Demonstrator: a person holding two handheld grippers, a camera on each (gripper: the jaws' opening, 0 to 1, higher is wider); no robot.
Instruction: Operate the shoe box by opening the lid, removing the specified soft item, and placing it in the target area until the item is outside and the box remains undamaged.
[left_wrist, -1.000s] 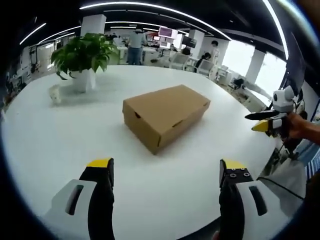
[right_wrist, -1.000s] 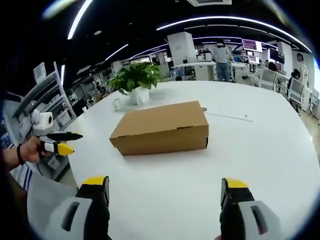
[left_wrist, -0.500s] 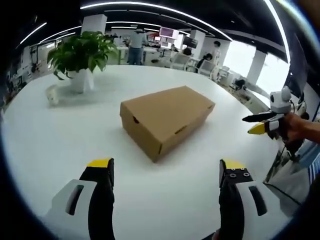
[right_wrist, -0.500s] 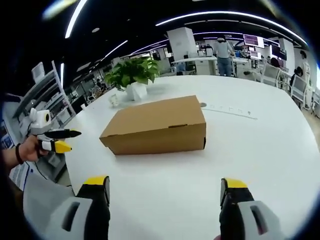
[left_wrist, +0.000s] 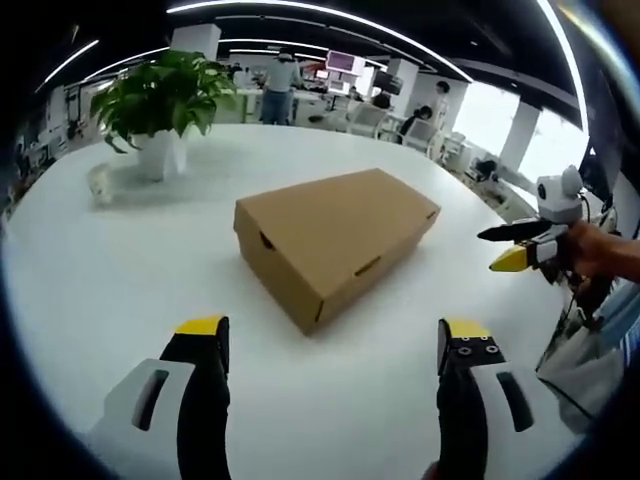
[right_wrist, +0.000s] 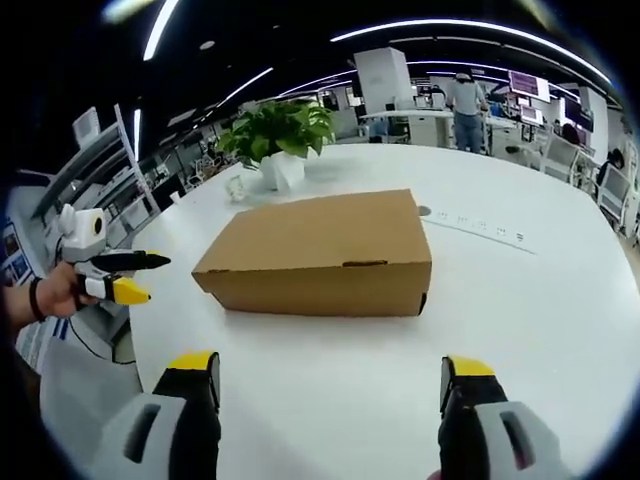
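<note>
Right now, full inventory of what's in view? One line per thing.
Shoe box: one, brown cardboard, lid closed, middle of the table.
Table: one, white, round-edged, under everything.
Potted plant: one, green leaves in a white pot, far side of the table beyond the box.
Small object: one, pale, beside the pot; too small to identify.
Strip: one, white, lying flat on the table past the box's end.
Office background: desks, screens, people standing, far behind.
Left claw: one, black with yellow tips, open, short of the box.
Right claw: one, same colours, open, short of the box.
</note>
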